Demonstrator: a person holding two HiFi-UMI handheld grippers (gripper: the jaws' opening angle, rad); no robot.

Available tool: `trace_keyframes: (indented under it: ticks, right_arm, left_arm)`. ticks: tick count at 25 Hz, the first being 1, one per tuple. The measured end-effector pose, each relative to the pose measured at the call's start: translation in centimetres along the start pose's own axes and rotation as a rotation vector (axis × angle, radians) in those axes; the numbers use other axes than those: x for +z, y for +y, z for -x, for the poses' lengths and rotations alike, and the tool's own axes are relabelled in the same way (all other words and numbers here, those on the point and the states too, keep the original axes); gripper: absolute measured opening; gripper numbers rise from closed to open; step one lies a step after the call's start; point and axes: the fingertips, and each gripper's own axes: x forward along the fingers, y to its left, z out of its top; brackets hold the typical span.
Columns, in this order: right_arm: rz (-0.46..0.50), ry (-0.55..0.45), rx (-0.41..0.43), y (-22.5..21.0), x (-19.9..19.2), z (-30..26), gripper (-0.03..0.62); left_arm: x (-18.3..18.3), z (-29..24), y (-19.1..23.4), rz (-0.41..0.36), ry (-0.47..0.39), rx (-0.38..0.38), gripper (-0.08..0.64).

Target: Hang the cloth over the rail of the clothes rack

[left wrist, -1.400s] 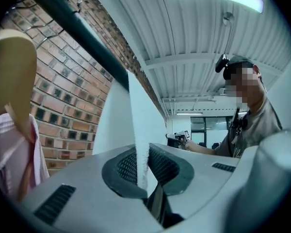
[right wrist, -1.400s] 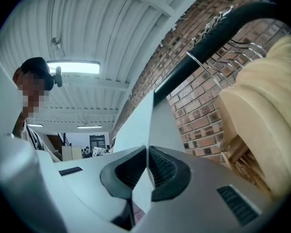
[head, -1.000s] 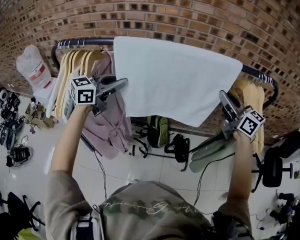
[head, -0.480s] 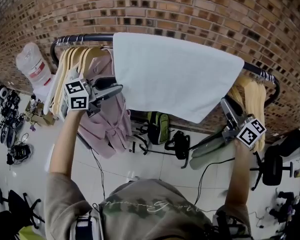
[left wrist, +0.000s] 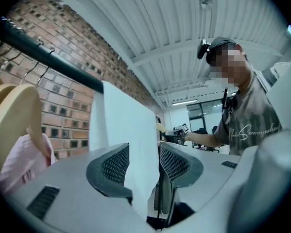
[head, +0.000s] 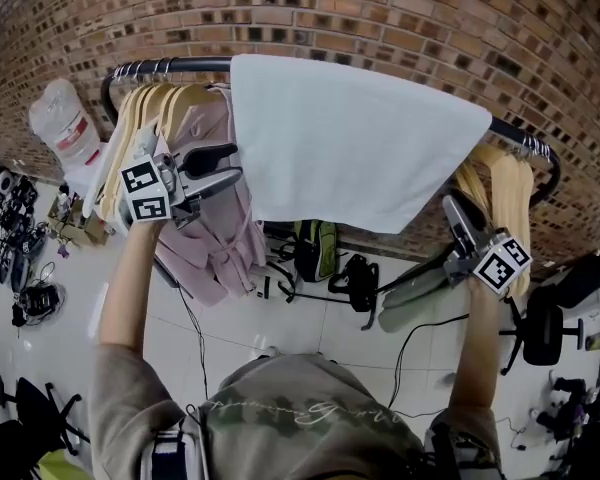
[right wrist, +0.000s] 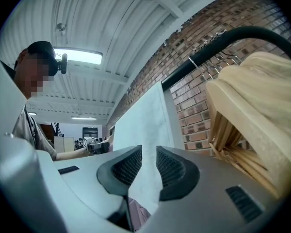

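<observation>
Where a brick wall (head: 380,18) backs the tiled floor (head: 310,338), the cloth (head: 350,138) hangs draped over the rail (head: 180,65) — the rail's covered stretch is hidden. Below the rail, the left gripper (head: 232,161) has just been opening its jaws, now wide. The right gripper (head: 452,208) has done likewise, its gap narrower — neither presses the cloth.

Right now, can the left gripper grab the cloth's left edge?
Likely yes. The left gripper has just been opening its jaws and they press on nothing. The cloth edge hangs right ahead, in line with the gap. The pink garment hangs off to the side, not between.
</observation>
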Motion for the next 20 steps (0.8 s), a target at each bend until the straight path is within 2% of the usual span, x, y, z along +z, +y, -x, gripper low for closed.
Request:
trace_keyframes:
  ticks: [2, 4, 10, 14, 20]
  right_arm:
    - [-0.003, 0.0, 0.003, 0.3, -0.1, -0.1, 0.072]
    - [-0.008, -0.004, 0.005, 0.6, -0.3, -0.2, 0.072]
    - [0.003, -0.025, 0.016, 1.9, 0.0, -0.3, 0.072]
    - [0.02, -0.047, 0.031, 2.6, 0.2, -0.4, 0.072]
    - [0.031, -0.062, -0.001, 3.5, 0.1, -0.3, 0.072]
  left_arm:
    - [1.1, 0.0, -0.9, -0.033, -0.044, -0.044, 0.187]
    - [1.6, 0.2, -1.3, -0.044, -0.074, -0.056, 0.187]
    - [2.8, 0.5, -1.9, -0.027, -0.166, -0.078, 0.187]
    - [2.1, -0.4, -3.0, -0.051, -0.146, -0.13, 0.186]
    - [1.1, -1.2, -5.1, -0.06, -0.156, -0.19, 0.183]
